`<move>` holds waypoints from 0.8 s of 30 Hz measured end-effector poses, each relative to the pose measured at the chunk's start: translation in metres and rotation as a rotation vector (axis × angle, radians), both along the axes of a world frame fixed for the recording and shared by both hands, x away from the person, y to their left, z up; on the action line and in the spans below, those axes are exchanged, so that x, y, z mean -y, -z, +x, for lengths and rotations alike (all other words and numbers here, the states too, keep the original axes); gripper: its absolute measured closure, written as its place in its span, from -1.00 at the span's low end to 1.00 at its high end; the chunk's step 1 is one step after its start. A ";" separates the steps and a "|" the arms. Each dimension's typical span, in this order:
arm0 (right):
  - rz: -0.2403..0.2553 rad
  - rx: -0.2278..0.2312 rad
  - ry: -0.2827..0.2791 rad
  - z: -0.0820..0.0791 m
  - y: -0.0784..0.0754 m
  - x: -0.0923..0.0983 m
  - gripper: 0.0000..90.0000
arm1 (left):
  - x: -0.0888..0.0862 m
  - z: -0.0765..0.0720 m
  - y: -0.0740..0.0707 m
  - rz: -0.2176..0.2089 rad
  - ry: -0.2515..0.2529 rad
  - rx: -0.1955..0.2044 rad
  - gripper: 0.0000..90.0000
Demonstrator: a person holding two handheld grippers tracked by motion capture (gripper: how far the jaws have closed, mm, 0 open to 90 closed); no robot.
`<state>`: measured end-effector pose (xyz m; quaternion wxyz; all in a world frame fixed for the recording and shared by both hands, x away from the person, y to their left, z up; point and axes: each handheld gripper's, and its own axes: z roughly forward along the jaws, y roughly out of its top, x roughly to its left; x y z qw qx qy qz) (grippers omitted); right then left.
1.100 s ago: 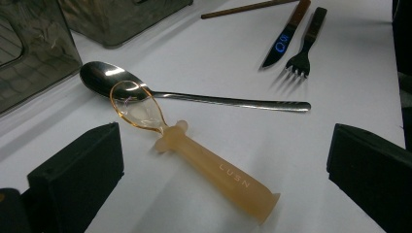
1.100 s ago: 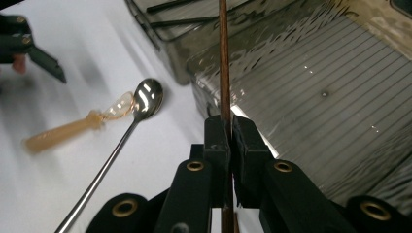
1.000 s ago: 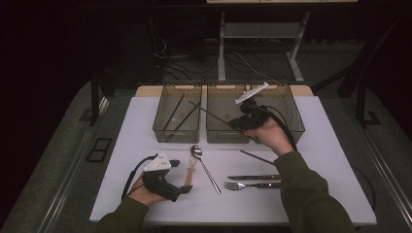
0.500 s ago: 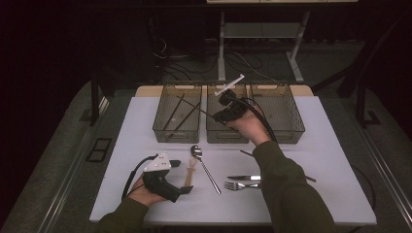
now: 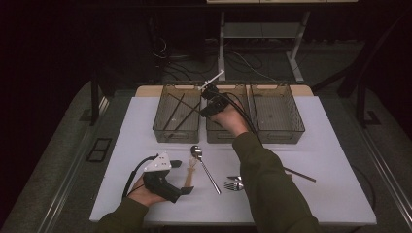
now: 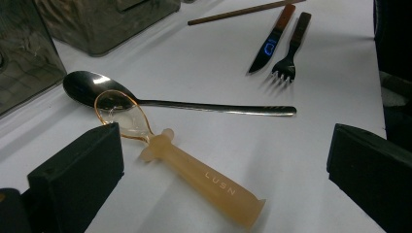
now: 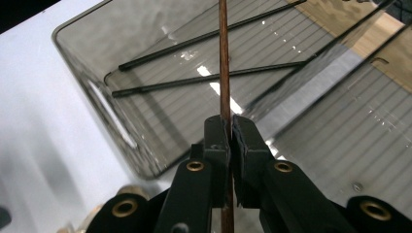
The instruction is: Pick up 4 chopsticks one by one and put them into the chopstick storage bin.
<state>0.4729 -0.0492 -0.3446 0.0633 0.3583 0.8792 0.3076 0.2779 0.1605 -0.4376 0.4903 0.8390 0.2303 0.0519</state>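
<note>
The left claw (image 5: 180, 177) rests on the white table (image 5: 335, 194) with its jaws spread wide and nothing between them. Just ahead of it lies a translucent amber spoon (image 6: 194, 174); its handle is embossed "LUSN". A steel spoon (image 6: 160, 99) lies touching the amber bowl. Farther off lie a knife (image 6: 272, 41) and a fork (image 6: 291, 51). The right claw (image 7: 229, 133) is clenched on a brown chopstick (image 7: 224, 58), held above the left bin (image 5: 177, 114), which contains dark chopsticks (image 7: 209, 36).

Dim, dark-edged high view; sharp close-ups, glare on spoon (image 6: 97, 90) and bin (image 7: 160, 82).
</note>
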 end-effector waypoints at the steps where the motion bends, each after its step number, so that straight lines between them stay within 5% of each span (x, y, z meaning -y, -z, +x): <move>1: -0.002 -0.008 0.003 0.002 0.001 -0.003 0.90 | 0.000 0.000 0.000 -0.004 -0.002 -0.001 -1.00; 19: -0.037 -0.043 0.037 0.023 0.017 -0.047 0.87 | 0.001 0.000 0.000 -0.014 0.012 -0.003 -1.00; 24: -0.008 -0.021 0.025 0.022 0.017 -0.048 0.50 | 0.000 0.000 0.000 -0.011 0.016 -0.002 -1.00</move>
